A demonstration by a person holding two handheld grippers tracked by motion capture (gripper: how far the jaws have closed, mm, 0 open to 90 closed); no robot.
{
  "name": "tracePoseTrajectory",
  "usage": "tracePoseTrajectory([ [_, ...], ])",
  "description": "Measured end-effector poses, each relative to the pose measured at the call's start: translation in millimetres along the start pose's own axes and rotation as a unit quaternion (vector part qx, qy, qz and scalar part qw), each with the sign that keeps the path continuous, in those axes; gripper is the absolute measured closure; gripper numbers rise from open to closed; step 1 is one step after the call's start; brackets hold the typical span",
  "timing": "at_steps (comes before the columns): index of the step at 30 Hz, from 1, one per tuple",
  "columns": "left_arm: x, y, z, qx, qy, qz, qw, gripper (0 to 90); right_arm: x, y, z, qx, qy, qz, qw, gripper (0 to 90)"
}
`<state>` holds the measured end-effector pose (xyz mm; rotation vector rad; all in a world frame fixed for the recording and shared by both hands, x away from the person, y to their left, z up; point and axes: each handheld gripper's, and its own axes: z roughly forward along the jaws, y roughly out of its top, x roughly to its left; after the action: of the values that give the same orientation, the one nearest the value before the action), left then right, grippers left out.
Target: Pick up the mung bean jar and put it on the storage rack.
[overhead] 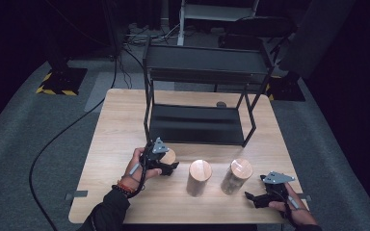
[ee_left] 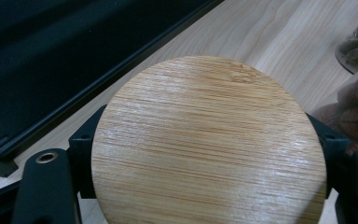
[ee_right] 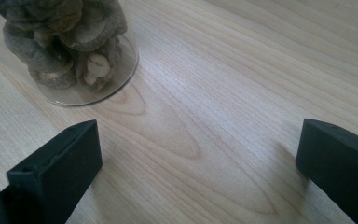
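Three glass jars with round bamboo lids stand in a row on the wooden table (overhead: pixel 125 120). My left gripper (overhead: pixel 166 166) is shut on the leftmost jar (overhead: pixel 168 155), its black jaws pressing both sides just below the bamboo lid (ee_left: pixel 209 144), seen from above in the left gripper view. The middle jar (overhead: pixel 199 177) and the right jar (overhead: pixel 236 176) stand free. My right gripper (overhead: pixel 253 198) rests low at the table's front right, open, with bare wood between its jaws (ee_right: pixel 200 163). The right jar's glass base (ee_right: pixel 74 51), holding brownish lumps, sits ahead and to the left of them.
A black two-tier metal rack (overhead: pixel 200 96) stands on the back half of the table, its lower shelf (ee_left: pixel 51 60) just behind the held jar. A black cable (overhead: pixel 53 144) runs across the grey floor at the left.
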<state>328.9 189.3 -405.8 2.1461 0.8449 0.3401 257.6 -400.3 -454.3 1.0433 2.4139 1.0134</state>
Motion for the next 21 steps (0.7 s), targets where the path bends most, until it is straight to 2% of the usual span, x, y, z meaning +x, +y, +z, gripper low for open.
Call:
tracePoseTrajectory([
  [16,2.0,15.4,5.5,-0.005,-0.011,0.002,0.9999,23.2,2.3,-0.5,-1.1,0.001,-0.006,0.006,1.0,0.1],
  [21,4.0,19.6,6.0,-0.011,-0.004,-0.01,0.9999,23.2,0.4,-0.3,-0.8,0.001,-0.005,0.003,1.0,0.4],
])
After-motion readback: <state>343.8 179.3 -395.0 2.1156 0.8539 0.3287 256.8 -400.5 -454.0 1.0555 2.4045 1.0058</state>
